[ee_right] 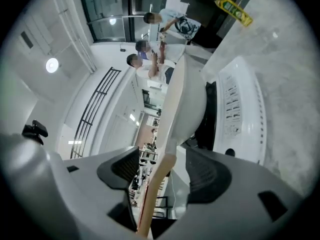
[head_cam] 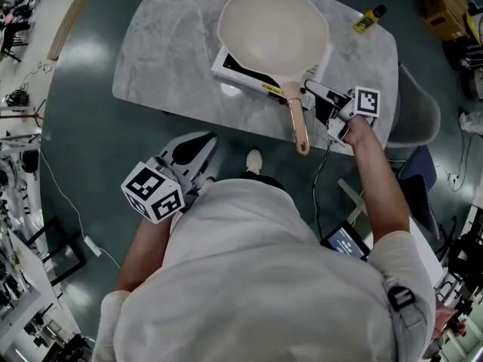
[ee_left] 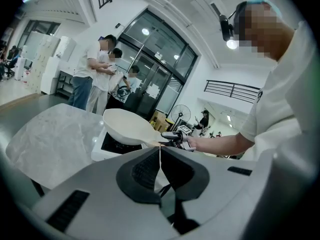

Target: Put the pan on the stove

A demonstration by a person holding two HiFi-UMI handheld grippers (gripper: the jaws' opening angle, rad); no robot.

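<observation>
**Cream pan sits on the stove, right tongs open around its handle**

The round cream-coloured pan (head_cam: 272, 32) rests on the flat white induction stove (head_cam: 226, 68), which stands on the grey marble-patterned desk (head_cam: 162, 47). The pan's bowl covers most of the stove's dark cooking surface. Its long wooden, copper-toned handle (head_cam: 297, 123) juts past the stove's near edge toward the person.

The right tongs (head_cam: 315, 96) are at the handle, close to the stove's near right corner. In the right gripper view the right tongs (ee_right: 167, 171) stand apart with the handle (ee_right: 159, 186) running between them. A gap shows on either side of it, so the dark pads do not press on the wood. The stove's white side with its printed panel (ee_right: 235, 114) lies just beyond.

The left tongs (head_cam: 195, 148) hang off the desk's near edge, held close to the person's body, well apart from pan and stove. In the left gripper view the left tongs (ee_left: 160, 156) are closed, pad against pad, with nothing between them. The pan (ee_left: 130, 126) shows farther off.

A small yellow bottle with a black cap (head_cam: 369, 19) lies at the desk's far right corner, apart from the stove.
</observation>
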